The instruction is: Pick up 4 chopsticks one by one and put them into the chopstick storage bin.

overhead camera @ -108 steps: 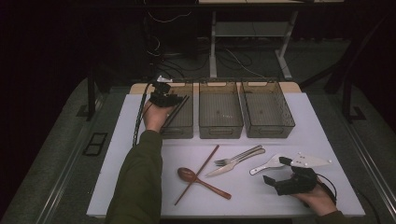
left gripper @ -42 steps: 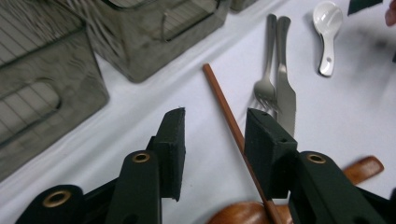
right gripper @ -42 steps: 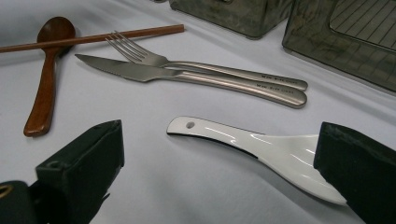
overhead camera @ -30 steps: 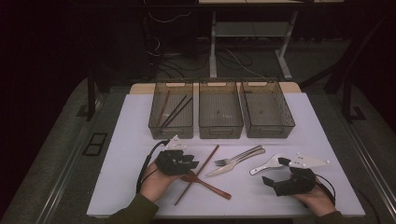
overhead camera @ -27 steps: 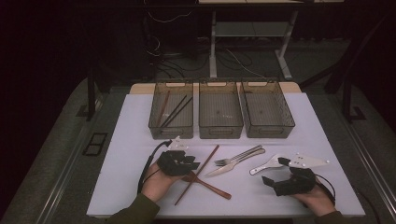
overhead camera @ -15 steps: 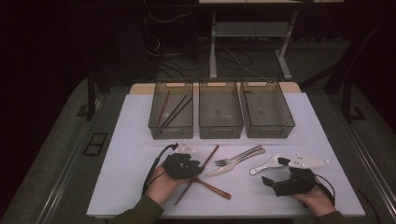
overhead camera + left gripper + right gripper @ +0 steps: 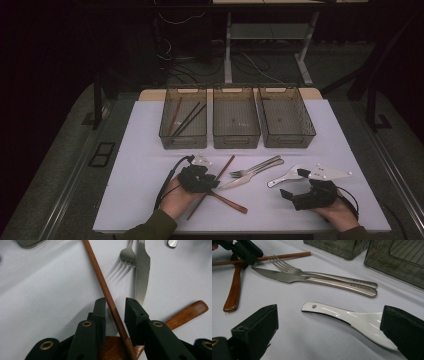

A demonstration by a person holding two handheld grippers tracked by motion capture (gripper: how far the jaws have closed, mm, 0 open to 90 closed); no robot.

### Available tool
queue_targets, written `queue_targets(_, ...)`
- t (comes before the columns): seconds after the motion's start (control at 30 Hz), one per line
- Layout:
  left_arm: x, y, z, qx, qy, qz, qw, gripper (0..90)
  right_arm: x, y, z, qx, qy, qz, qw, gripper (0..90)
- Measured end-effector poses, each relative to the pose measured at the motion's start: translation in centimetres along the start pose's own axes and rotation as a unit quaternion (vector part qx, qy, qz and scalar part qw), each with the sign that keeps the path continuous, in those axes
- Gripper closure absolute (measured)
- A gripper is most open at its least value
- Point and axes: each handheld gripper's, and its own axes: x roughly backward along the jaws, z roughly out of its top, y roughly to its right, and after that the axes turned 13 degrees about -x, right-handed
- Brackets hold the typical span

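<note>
My left gripper (image 7: pixel 214 182) (image 7: pixel 115 302) points down over a brown chopstick (image 7: pixel 100 277) (image 7: pixel 226 166) that lies across a wooden spoon (image 7: pixel 187 313) (image 7: pixel 231 202). Its jaws straddle the chopstick and have just been closing, but a gap still shows on each side of the stick, so they are open. My right gripper (image 7: pixel 295 184) (image 7: pixel 329 315) rests at the near right, jaws wide open on either side of a white spoon (image 7: pixel 357 318) (image 7: pixel 286 176). A steel fork (image 7: pixel 128 257) (image 7: pixel 287 267) and knife (image 7: pixel 142 270) (image 7: pixel 287 277) lie side by side between the two hands.
Three smoky plastic bins stand in a row at the back: the left bin (image 7: pixel 182 141) holds chopsticks (image 7: pixel 187 120), while the middle bin (image 7: pixel 236 142) and the right bin (image 7: pixel 289 142) look empty. The white mat (image 7: pixel 140 165) ends near the hands at the front.
My left hand came back from the left bin to the near table. Over the last second it slid slightly right onto the chopstick. The right hand has stayed still.
</note>
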Motion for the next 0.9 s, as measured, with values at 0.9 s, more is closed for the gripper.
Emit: queue_targets(0.9, 0.03, -0.51, -0.07, -0.001, -0.009, 0.032, 0.9994, 82.7, 0.00, -0.02, 0.00, 0.000, 0.000, 0.001, 1.0000, 1.4)
